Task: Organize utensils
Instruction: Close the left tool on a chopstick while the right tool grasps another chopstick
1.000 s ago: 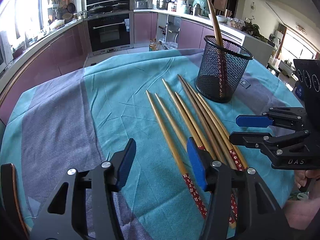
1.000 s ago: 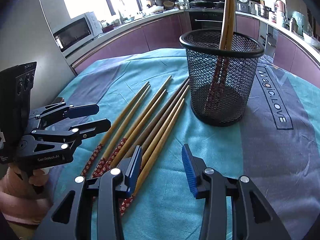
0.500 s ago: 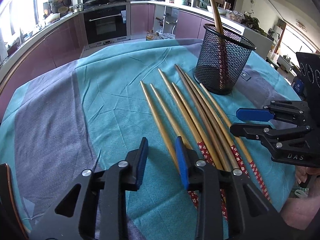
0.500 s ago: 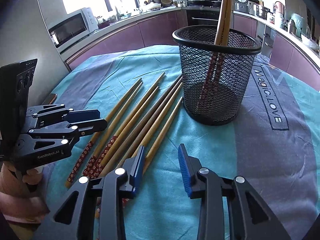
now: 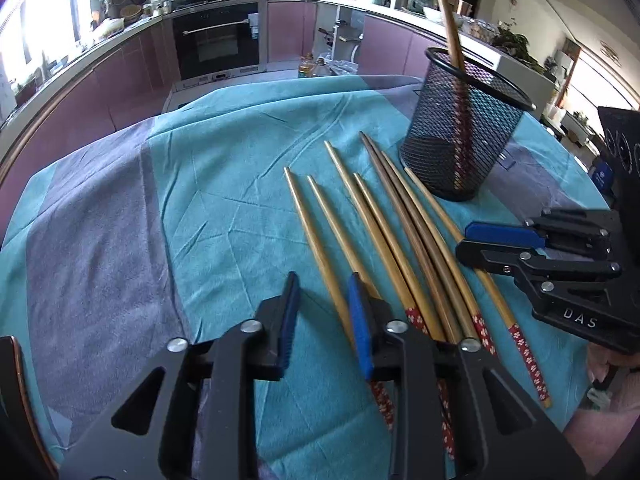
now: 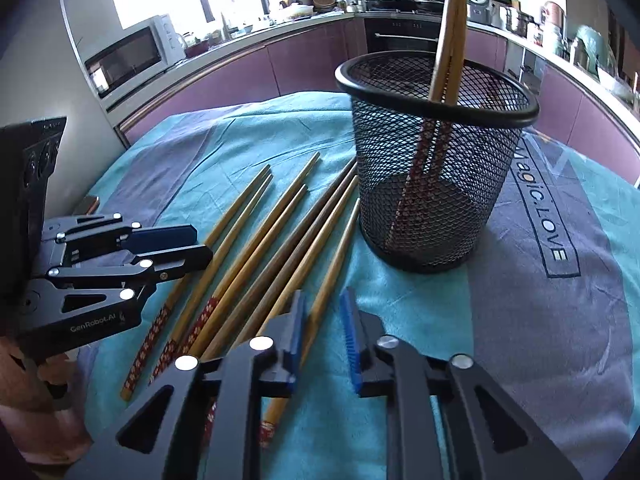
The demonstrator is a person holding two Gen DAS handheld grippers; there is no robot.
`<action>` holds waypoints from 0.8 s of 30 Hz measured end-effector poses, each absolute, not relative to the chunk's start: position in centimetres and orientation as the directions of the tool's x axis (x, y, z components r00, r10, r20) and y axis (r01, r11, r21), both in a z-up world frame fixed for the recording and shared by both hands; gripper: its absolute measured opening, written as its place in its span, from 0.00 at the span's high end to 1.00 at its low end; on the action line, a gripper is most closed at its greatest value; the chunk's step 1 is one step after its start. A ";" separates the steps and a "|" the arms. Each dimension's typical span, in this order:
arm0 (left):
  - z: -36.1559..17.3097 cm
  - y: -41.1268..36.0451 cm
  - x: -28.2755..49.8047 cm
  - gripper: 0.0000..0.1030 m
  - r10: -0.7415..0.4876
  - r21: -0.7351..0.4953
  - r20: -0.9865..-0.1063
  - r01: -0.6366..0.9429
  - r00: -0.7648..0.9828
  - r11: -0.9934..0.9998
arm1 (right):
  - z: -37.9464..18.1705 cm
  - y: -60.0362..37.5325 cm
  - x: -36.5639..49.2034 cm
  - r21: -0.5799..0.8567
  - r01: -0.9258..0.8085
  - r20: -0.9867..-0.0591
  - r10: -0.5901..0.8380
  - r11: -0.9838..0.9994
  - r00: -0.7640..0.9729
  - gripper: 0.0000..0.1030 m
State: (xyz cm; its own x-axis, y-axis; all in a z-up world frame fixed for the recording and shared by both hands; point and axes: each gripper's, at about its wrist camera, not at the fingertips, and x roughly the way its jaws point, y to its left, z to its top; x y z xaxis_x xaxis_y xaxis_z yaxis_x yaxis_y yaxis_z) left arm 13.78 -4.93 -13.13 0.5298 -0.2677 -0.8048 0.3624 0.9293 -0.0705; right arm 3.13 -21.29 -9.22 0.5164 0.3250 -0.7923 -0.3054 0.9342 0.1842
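Observation:
Several bamboo chopsticks (image 5: 400, 232) with red flowered ends lie side by side on the cloth. Two more stand in the black mesh holder (image 5: 460, 136) (image 6: 432, 160) behind them. My left gripper (image 5: 324, 280) (image 6: 200, 244) is low over the leftmost chopstick (image 5: 312, 224). Its jaws are closing, with that stick between them beside the right pad and a gap still showing. My right gripper (image 6: 323, 296) (image 5: 466, 240) is shut on the rightmost chopstick (image 6: 340, 248), which still lies flat on the cloth.
A teal and grey tablecloth (image 5: 200, 200) covers the round table, with bare cloth to the left of the sticks and right of the holder. A hand (image 6: 24, 400) holds the left gripper. Purple kitchen cabinets, an oven and a microwave stand well behind.
Both pairs of jaws have narrowed a lot. The left gripper moved forward and down onto the leftmost chopstick. The right gripper's jaws closed around the rightmost chopstick without shifting much.

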 end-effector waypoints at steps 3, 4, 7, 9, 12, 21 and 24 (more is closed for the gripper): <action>-13.1 -4.7 14.1 0.88 -0.273 -0.090 -0.805 0.346 0.526 0.934 | -9.2 -21.6 3.1 0.204 -0.298 -0.787 0.337 0.933 0.517 0.92; -13.1 -4.6 14.1 0.88 -0.275 -0.097 -0.805 0.342 0.525 0.935 | -9.2 -21.7 3.0 0.217 -0.294 -0.784 0.345 0.931 0.516 0.92; -13.2 -4.3 14.0 0.91 -0.279 -0.115 -0.804 0.323 0.525 0.939 | -9.1 -22.2 2.9 0.239 -0.285 -0.778 0.359 0.928 0.515 0.93; -13.2 -4.0 13.9 0.93 -0.283 -0.129 -0.801 0.310 0.527 0.942 | -8.8 -22.6 2.7 0.247 -0.282 -0.771 0.364 0.927 0.523 0.94; -12.8 -3.6 13.4 0.93 -0.297 -0.146 -0.792 0.307 0.533 0.940 | -8.1 -22.6 2.2 0.254 -0.299 -0.757 0.382 0.920 0.531 0.95; -12.7 -4.1 11.8 0.93 -0.330 -0.136 -0.792 0.379 0.514 0.915 | -8.0 -21.0 2.0 0.231 -0.364 -0.766 0.399 0.902 0.504 0.95; -13.2 -4.3 11.7 0.92 -0.326 -0.129 -0.805 0.391 0.495 0.911 | -8.4 -20.7 2.4 0.221 -0.359 -0.779 0.386 0.907 0.494 0.94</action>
